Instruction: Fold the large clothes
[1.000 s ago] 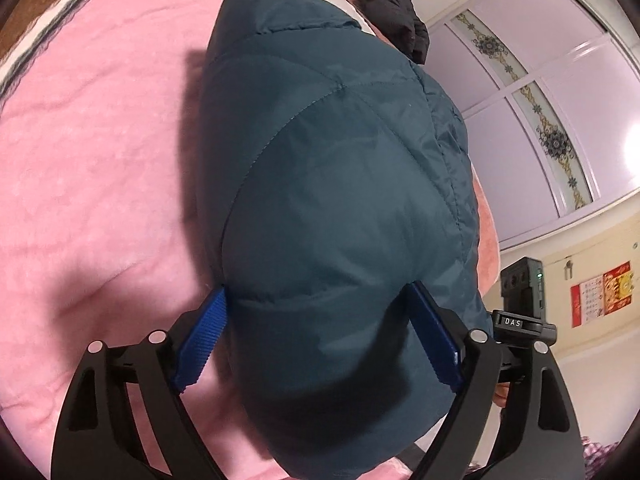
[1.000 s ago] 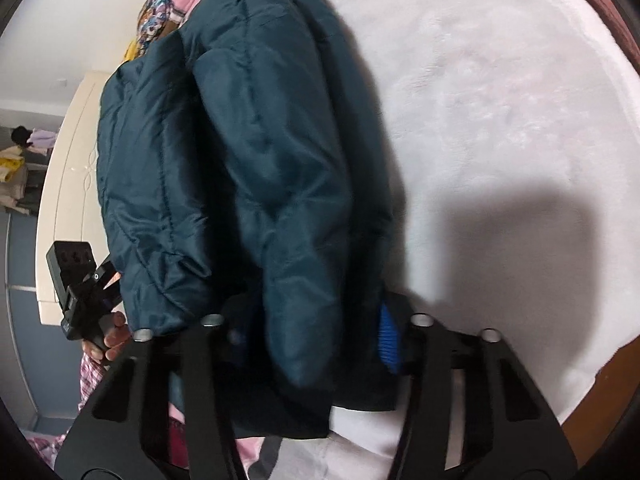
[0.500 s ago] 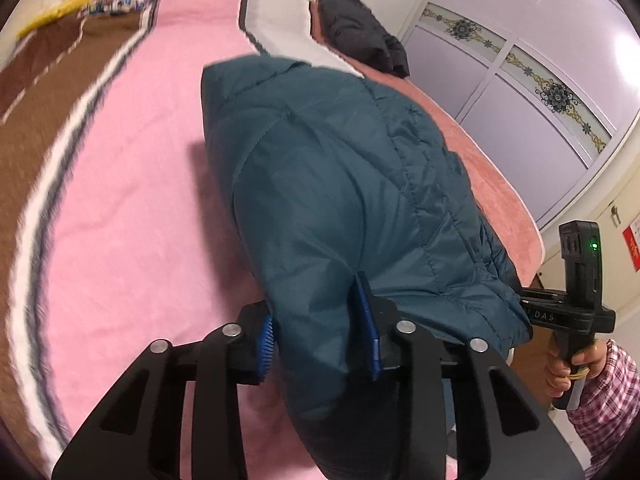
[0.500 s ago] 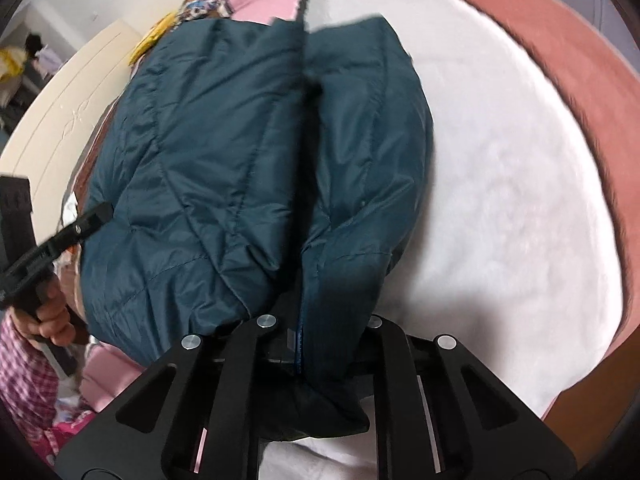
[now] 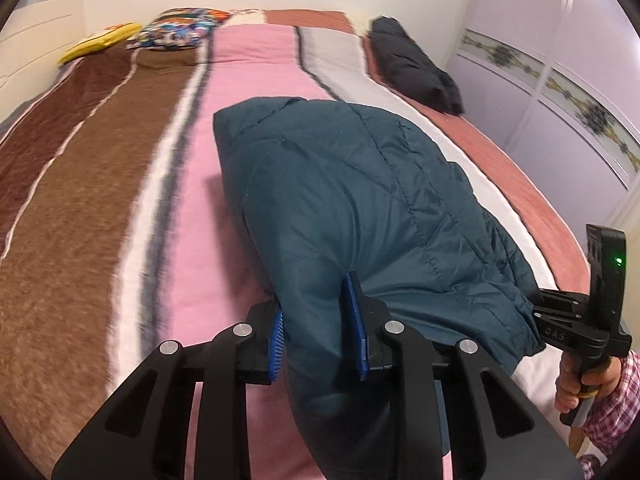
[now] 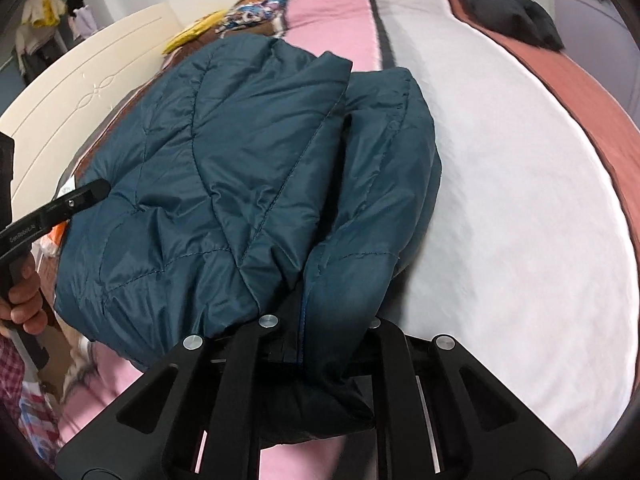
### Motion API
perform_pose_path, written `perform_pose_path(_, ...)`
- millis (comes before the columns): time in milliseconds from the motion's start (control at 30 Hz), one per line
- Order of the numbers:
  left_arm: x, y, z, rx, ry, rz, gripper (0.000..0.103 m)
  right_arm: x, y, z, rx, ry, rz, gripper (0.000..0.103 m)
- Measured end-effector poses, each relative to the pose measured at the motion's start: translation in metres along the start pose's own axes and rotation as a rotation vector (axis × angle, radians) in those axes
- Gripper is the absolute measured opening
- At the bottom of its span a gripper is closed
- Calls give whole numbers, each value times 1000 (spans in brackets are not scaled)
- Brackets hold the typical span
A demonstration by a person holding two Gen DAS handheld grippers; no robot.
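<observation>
A dark teal quilted puffer jacket (image 5: 352, 200) lies folded lengthwise on the striped bed; it also shows in the right wrist view (image 6: 240, 184). My left gripper (image 5: 318, 344) is shut on the jacket's near left edge, blue pads pressed into the fabric. My right gripper (image 6: 316, 344) is shut on the near right edge, its fingertips buried in the cloth. The right gripper also shows in the left wrist view (image 5: 576, 320), and the left one in the right wrist view (image 6: 52, 208).
The bed cover (image 5: 100, 200) has brown, white, pink and terracotta stripes. A black garment (image 5: 412, 68) lies at the far right. Colourful pillows (image 5: 176, 32) sit at the head. A lilac wardrobe (image 5: 560, 60) stands on the right, a cream bed board (image 6: 80, 80) on the left.
Both grippers closed on the jacket's near end and pulled back and tilted up, so more of the bed shows. The jacket now lies lower and flatter on the cover.
</observation>
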State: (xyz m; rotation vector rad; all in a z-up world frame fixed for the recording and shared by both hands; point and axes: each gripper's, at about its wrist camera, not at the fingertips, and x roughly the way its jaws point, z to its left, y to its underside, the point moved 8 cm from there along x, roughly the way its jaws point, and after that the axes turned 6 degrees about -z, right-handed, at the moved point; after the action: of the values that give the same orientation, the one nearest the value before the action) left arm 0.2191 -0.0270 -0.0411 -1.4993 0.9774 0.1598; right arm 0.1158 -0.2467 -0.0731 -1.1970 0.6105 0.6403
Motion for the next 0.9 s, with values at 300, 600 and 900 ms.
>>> perform_pose_path(300, 14, 8, 32, -33, -14, 39, 36, 25, 22, 4, 26, -10, 103, 19)
perform_pose_path(600, -29, -1, 27, -53, -42, -1, 54, -7, 14, -20, 207, -91, 137, 35)
perform_pose_path(900, -48, 27, -36, -16, 54, 10, 54, -60, -6, 6, 62, 18, -1, 33)
